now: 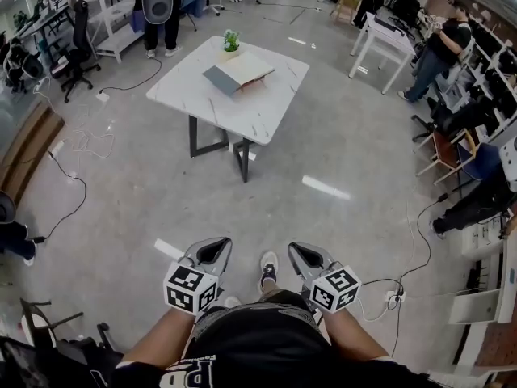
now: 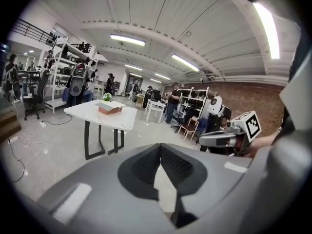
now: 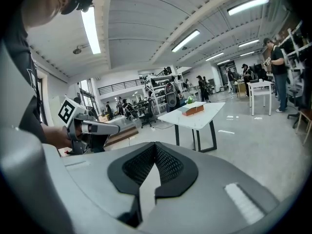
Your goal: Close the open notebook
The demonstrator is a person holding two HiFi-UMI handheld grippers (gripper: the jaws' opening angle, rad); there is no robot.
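Fingers, left pair: my left fingers (image 2: 153,156) are shut, tips touching, with nothing between them but a sliver of floor (image 1: 161,192) seen through the gap behind the tips. My right fingers (image 3: 164,161) are the same, tips met and holding nothing. Both pairs are held low at my waist, side by side and level. Item sought: one notebook (image 1: 238,71), lying open near the middle of a white table (image 1: 258,111), well apart from both pairs and straight ahead across bare floor. It sits up and to the left of the left fingers' line and up and to the right of the right fingers' line, so it lies ahead between the two. By the head view it is a little closer to the left pair's side, and I judge the left fingers marginally the nearer. Its spread runs slantwise across my line of approach, with the grey half toward my left fingers and the pale half toward my right. A small potted plant (image 1: 231,42) stands just beyond it, on the side away from both pairs. Whether the notebook rests on a stand or a block I cannot tell from here. Status: closing not yet begun. I judge the approach comes first, then folding one half over the other across that slanted axis.
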